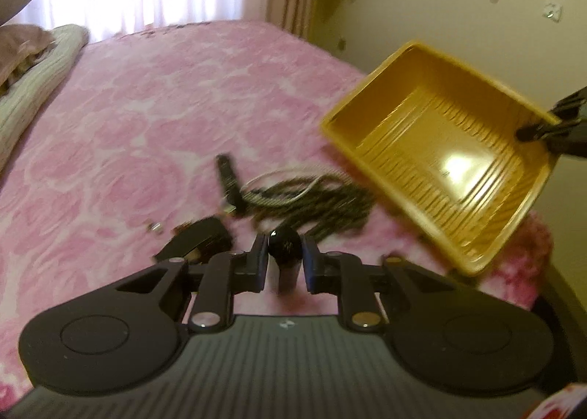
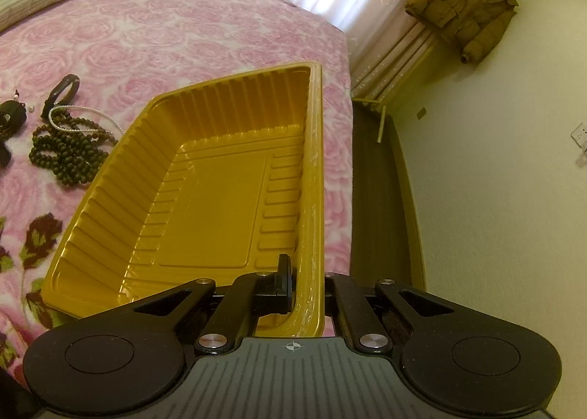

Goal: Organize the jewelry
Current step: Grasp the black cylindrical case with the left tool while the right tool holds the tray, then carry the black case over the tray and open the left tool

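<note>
My right gripper [image 2: 306,281] is shut on the rim of a yellow plastic tray [image 2: 220,191] and holds it tilted above the pink bed; the tray also shows in the left wrist view [image 1: 440,147], empty. My left gripper [image 1: 284,254] is shut on a small black object with a round glossy top [image 1: 284,243]. Beyond it lie a pile of dark bead necklaces [image 1: 315,206] with a pearl strand, and a black band [image 1: 227,177]. In the right wrist view the beads [image 2: 69,151] and black bracelet [image 2: 60,92] lie left of the tray.
A dark box-like item [image 1: 198,239] and a small pearl piece [image 1: 156,226] lie left of my left gripper. Pillows and folded bedding [image 1: 33,89] sit at the bed's head. The bed edge [image 2: 367,180] drops off right of the tray. A brown jacket [image 2: 466,12] hangs by the curtain.
</note>
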A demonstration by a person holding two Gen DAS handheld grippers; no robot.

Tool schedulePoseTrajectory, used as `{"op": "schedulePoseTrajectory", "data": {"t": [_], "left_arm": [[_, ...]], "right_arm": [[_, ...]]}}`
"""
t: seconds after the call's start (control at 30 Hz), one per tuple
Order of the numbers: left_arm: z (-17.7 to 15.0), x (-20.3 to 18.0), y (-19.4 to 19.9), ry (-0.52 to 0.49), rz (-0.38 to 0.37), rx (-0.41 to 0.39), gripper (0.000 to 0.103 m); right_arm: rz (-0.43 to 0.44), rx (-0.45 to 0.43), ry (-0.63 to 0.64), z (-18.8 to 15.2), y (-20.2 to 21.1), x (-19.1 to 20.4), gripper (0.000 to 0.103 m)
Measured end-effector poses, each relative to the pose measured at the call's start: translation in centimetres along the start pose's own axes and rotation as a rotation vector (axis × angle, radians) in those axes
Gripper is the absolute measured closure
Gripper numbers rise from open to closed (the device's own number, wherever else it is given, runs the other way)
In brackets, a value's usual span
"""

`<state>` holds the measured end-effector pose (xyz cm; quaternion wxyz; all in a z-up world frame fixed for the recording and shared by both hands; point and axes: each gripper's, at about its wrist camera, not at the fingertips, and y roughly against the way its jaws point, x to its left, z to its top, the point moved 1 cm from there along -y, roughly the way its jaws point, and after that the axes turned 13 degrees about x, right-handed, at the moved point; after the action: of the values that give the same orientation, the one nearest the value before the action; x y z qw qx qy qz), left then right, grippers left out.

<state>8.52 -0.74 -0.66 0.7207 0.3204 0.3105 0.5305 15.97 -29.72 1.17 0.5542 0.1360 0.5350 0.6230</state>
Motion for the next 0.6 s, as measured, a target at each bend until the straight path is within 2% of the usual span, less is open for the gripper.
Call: {"op": "schedulePoseTrajectory", "data": {"t": [0.37, 0.6], "left_arm": [[5.0, -7.1, -1.0, -0.107, -0.146, -0.072, 0.086], [7.1, -11.4, -2.6, -0.170, -0.249, -0.089, 0.086]], "right_arm": [[0.001, -0.009, 0.005, -0.1, -0.1, 0.1, 0.100], [0.004, -0.011, 0.006, -0.2, 0.0, 0.0, 0.100]]}}
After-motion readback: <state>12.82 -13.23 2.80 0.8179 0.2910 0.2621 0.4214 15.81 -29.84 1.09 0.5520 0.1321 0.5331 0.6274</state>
